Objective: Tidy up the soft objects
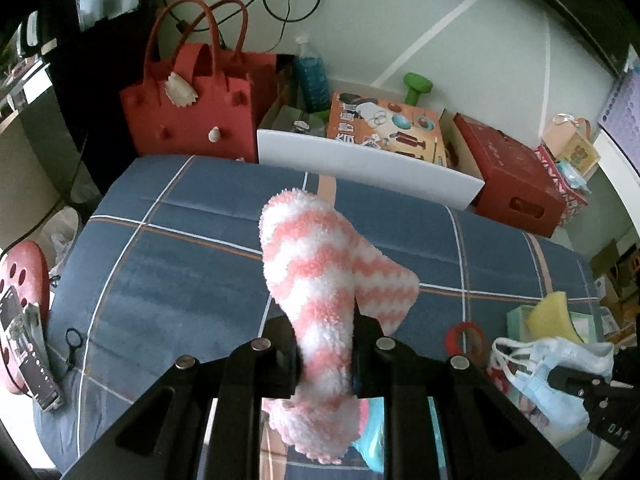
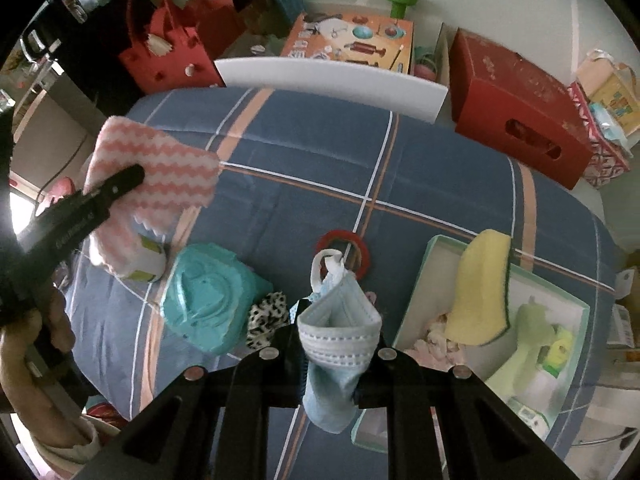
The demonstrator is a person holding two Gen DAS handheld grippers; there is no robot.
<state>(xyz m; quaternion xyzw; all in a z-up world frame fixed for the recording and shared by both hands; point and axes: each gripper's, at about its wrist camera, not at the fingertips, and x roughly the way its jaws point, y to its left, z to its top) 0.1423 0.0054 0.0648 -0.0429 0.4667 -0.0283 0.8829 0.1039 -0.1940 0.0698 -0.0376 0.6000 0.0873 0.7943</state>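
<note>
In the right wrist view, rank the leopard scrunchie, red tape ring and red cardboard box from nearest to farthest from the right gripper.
1. Leopard scrunchie: just left of the right gripper.
2. Red tape ring: straight ahead on the blanket.
3. Red cardboard box: far right, beyond the blanket.

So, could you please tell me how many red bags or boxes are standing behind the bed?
2: a red handbag at the back left, and a red cardboard box at the back right. More may be hidden behind the clutter.
</note>
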